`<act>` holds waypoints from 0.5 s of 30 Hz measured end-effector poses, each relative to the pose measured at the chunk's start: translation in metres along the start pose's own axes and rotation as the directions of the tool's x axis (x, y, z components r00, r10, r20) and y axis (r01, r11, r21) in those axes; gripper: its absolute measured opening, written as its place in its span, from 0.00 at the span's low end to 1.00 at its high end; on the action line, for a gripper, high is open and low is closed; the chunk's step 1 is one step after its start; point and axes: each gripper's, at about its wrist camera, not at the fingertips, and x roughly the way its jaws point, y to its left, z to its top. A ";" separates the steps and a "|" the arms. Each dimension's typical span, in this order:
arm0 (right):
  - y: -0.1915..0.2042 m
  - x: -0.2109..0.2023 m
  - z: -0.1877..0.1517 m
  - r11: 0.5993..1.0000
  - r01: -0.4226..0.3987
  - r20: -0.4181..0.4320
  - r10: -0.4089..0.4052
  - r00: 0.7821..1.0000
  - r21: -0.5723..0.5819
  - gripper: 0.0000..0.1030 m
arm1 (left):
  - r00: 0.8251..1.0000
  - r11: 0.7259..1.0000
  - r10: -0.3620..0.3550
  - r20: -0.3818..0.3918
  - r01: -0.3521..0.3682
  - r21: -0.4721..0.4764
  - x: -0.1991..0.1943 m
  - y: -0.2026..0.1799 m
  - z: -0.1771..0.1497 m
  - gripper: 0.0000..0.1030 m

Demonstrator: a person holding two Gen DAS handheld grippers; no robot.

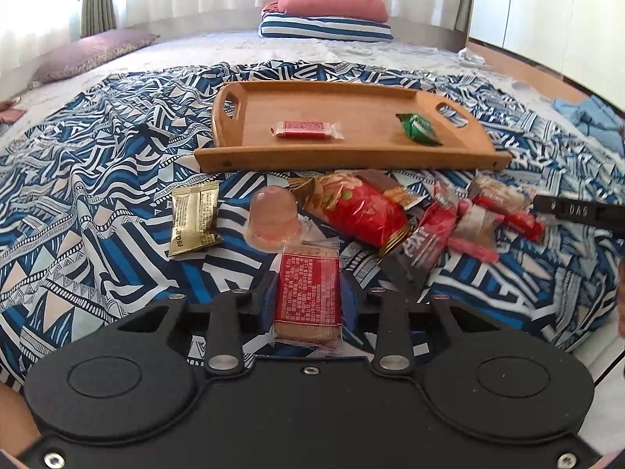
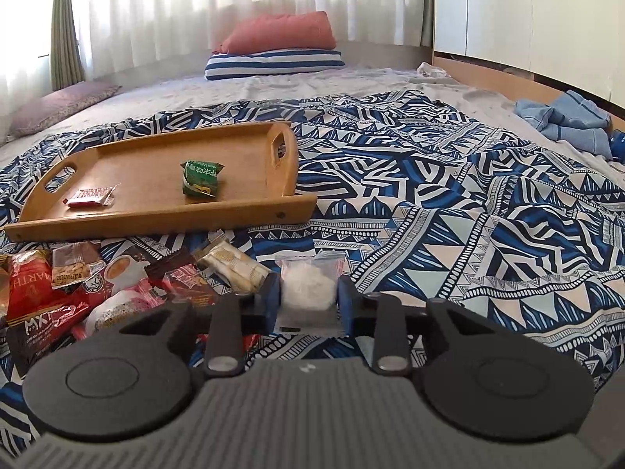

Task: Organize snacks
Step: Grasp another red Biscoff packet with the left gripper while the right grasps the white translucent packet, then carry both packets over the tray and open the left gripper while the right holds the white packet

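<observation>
Gripping red-labelled biscuit packet [image 1: 306,293]: left gripper [image 1: 308,297] fingers clenched | right gripper [image 2: 308,301] fingers clamping clear white-filled packet [image 2: 308,293] | wooden handled tray [image 1: 390,154] beyond, on bed

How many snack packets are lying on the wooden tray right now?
2. A red-labelled packet lies toward the wooden tray's left handle end, and a green packet toward its right handle end. Both views agree; nothing hidden there.

Black tongs [image 1: 307,293] (blue pads [image 1: 349,297]), silver screws
</observation>
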 end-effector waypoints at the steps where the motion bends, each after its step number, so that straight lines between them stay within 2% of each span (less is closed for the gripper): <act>1: 0.000 -0.001 0.001 1.000 -0.001 0.001 0.001 1.000 -0.001 0.34 | 1.000 1.000 -0.003 0.003 0.003 -0.007 -0.003 0.001 0.002 0.31; 9: 0.000 -0.013 0.014 0.999 -0.037 0.025 0.036 0.999 0.005 0.34 | 0.997 1.000 -0.001 0.077 0.001 -0.007 -0.030 0.001 0.024 0.31; 15: 0.006 -0.015 0.033 0.995 -0.102 0.033 0.102 0.994 -0.005 0.34 | 0.996 1.000 0.000 0.089 0.001 -0.015 -0.028 0.008 0.057 0.31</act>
